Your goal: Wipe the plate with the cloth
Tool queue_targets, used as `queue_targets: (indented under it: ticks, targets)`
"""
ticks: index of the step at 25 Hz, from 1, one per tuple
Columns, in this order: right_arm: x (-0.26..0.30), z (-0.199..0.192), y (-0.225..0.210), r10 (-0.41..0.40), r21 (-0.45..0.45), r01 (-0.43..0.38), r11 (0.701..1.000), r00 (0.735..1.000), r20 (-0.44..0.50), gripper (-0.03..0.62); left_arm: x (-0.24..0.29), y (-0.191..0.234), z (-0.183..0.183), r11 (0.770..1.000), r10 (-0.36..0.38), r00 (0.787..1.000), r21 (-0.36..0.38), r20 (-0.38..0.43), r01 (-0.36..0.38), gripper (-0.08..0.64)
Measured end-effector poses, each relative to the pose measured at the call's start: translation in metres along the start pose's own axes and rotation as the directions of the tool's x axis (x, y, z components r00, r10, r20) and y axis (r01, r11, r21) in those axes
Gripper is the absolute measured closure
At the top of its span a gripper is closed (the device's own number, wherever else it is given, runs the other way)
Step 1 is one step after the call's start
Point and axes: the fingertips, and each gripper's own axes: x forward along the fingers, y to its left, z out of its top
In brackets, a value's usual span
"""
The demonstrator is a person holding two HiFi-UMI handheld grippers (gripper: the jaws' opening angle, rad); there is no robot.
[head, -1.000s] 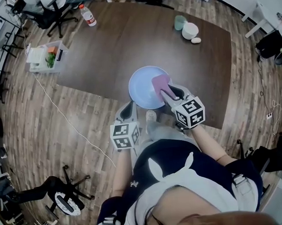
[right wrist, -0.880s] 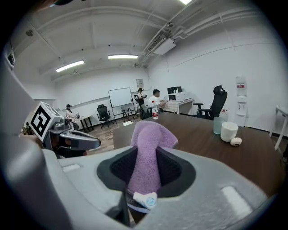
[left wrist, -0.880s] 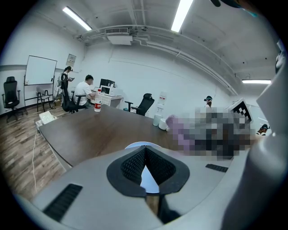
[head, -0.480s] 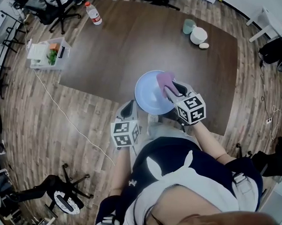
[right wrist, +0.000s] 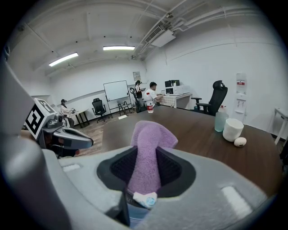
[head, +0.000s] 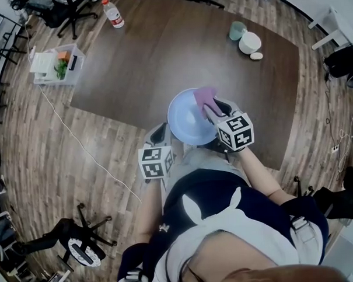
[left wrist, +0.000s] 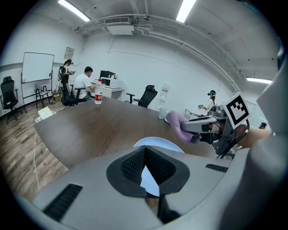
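"Purple cloth (right wrist: 150,134), where is it?"
"Pinched tight in the right tool (right wrist: 145,166). Its free end stands out past the tips, at the edge of the pale blue plate (head: 186,124)."
"And the left tool (left wrist: 146,166)?"
"Closed on the rim of the plate. Beyond both tools lies the dark counter (head: 155,56), with a cup (head: 237,31) and a white bowl (head: 249,43) far off."

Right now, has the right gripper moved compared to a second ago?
Yes. The right gripper has moved forward, farther in over the table from its near edge.
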Motion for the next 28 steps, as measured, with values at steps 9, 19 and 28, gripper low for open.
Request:
queue_targets:
  ticks: [9,19,28]
  targets:
    - [0.031,-0.019,-0.015,-0.017,0.007,0.018,1.0,0.998,-0.055,0.472,0.034,0.012,-0.017,1.0,-0.012,0.998,0.006,-0.068,0.012,0.554]
    - [0.062,-0.037,-0.017,-0.009,0.004,0.01,1.0,0.992,-0.129,0.472,0.059,0.024,-0.041,1.0,-0.009,0.989,-0.022,-0.15,0.006,0.554]
    - [0.084,-0.055,-0.022,-0.012,0.008,0.014,1.0,0.981,-0.194,0.472,0.071,0.027,-0.06,0.999,-0.009,0.979,-0.037,-0.204,0.002,0.554]
